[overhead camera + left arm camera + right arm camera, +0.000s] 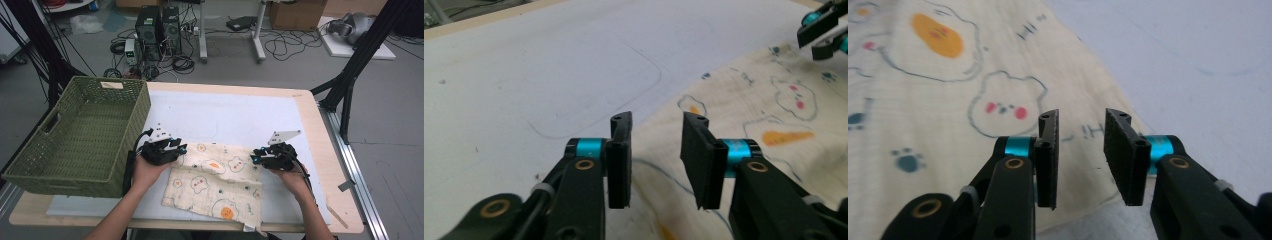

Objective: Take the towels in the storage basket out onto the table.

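High view: left gripper and right gripper are parted, empty, at the folded cloth's far corners, apparently for flattening.

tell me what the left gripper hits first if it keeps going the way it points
Probably the right gripper, across the printed cloth; its open jaws point level along the cloth, though depth is unclear.

Grey floor, tangled cables

cloth's near corner cut off
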`<act>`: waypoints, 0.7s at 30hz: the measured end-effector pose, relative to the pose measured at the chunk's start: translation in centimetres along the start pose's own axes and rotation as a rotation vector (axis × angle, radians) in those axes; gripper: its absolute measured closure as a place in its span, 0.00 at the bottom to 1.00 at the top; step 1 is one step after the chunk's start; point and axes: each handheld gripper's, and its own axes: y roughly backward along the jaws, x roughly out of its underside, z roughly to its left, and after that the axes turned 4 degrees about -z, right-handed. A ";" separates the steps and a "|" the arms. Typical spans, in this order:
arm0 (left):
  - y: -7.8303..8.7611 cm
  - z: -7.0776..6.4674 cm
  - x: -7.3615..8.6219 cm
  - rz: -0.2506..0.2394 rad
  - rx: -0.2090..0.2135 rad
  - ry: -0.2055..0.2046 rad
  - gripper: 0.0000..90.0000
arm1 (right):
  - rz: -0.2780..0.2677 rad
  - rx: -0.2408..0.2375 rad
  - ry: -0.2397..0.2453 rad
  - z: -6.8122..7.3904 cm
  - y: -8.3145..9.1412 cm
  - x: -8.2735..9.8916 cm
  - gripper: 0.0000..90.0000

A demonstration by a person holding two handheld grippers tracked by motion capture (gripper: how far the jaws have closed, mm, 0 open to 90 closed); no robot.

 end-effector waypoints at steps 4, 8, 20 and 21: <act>-1.2 0.5 0.2 0.023 -0.014 0.019 0.65 | 0.046 -0.005 -0.019 -0.4 -0.8 0.4 0.73; -1.8 0.9 0.5 0.039 0.001 0.047 0.62 | 0.066 -0.016 -0.012 -0.3 -1.4 0.4 0.74; -3.0 0.4 1.2 0.152 0.106 0.010 0.95 | 0.073 -0.057 0.006 0.0 -1.5 0.3 0.96; -2.9 0.4 1.2 0.148 0.107 0.009 0.95 | 0.075 -0.057 0.005 0.0 -1.5 0.3 0.96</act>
